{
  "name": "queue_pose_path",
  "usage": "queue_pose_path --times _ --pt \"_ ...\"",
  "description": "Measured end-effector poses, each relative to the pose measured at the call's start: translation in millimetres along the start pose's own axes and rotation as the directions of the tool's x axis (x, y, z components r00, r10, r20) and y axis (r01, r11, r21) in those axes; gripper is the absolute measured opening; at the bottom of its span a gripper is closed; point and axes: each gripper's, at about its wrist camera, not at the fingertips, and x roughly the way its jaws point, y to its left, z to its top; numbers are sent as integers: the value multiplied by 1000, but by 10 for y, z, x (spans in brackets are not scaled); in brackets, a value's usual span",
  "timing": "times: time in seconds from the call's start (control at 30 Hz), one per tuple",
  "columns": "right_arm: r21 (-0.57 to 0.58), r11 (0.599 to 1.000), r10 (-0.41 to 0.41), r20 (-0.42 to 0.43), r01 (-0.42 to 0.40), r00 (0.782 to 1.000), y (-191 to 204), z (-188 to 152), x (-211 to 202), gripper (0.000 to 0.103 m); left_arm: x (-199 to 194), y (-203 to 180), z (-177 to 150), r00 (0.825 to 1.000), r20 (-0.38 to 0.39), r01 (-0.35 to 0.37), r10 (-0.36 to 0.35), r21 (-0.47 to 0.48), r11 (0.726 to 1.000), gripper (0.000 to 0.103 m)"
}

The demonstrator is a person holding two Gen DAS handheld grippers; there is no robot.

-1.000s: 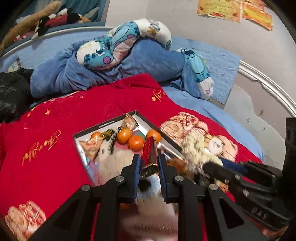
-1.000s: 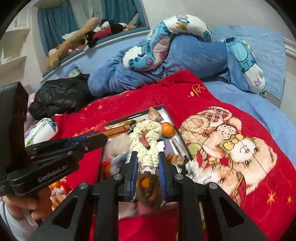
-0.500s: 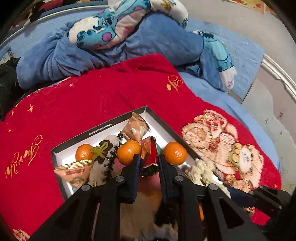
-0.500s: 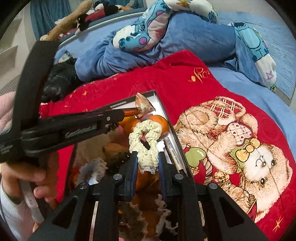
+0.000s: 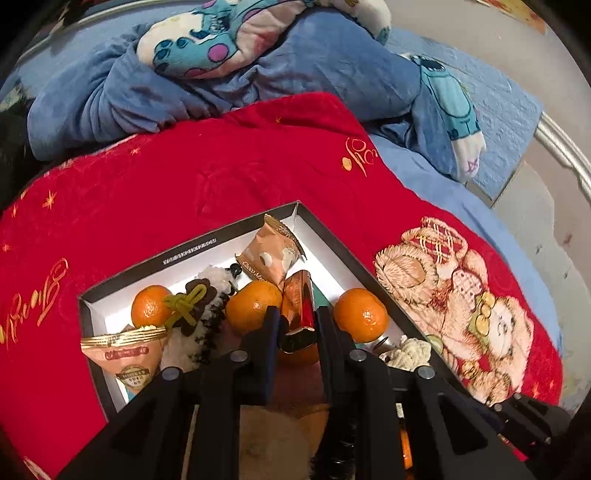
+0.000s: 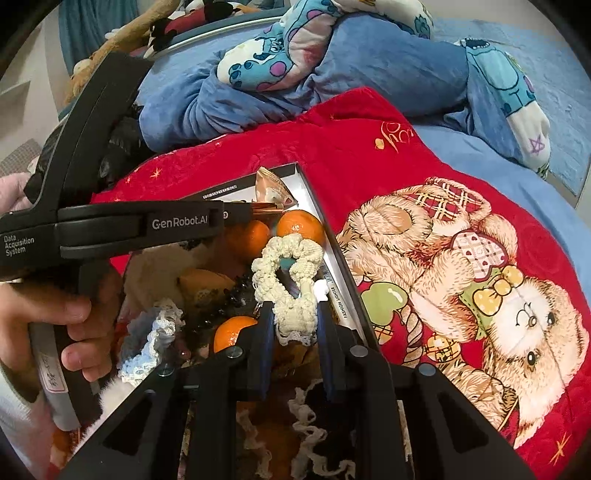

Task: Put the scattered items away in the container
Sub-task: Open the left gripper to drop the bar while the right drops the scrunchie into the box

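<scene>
A shallow black box with a white inside (image 5: 192,254) (image 6: 308,188) lies on a red blanket and holds tangerines (image 5: 361,314), snack packets (image 5: 269,258), hair ties and other small items. My left gripper (image 5: 297,325) is shut on a shiny red-and-gold tube (image 5: 299,306), low over the box between two tangerines. My right gripper (image 6: 295,314) is shut on a cream knitted scrunchie (image 6: 288,266), held over the box's right side. The left gripper's black body (image 6: 110,229) crosses the right wrist view, with a hand (image 6: 55,314) holding it.
The red teddy-bear blanket (image 5: 221,173) (image 6: 461,258) covers the bed around the box. A rumpled blue quilt with a cartoon-print pillow (image 5: 229,44) lies behind it. Soft toys (image 6: 147,26) sit on a ledge at the back; a black bag (image 6: 122,147) lies at left.
Both grippers have come down and forward over the box, each keeping hold of its item. The box now fills more of both views.
</scene>
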Motion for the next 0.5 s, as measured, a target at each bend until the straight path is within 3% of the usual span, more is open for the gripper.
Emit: queue_pose_path --times 0.13,0.23,0.27,0.3,0.37,0.47,0.5 --pt "3 1000 12 13 -12 1000 -2 -12 6 24 28 27 2 999 -6 -33 33 -22 999 29" --pt "11 1000 14 21 -15 1000 -5 -20 10 30 42 3 -9 997 -16 -81 81 16 997 62" --pt "16 1000 12 29 -13 1000 -9 -24 6 31 34 7 -18 996 -9 -86 87 22 996 63" --pt "28 999 21 39 -22 999 -22 -30 -3 37 23 16 -24 996 -6 -94 94 23 995 65" --pt "41 998 34 62 -37 997 -38 -37 -35 50 0 65 -24 997 -11 -78 78 -5 997 83" --pt "16 999 33 100 -35 994 -1 -39 -122 68 -115 144 4 996 34 -75 76 -53 996 89" --pt "10 999 39 115 -40 993 14 -32 -166 81 -167 173 22 996 49 -76 79 -67 995 92"
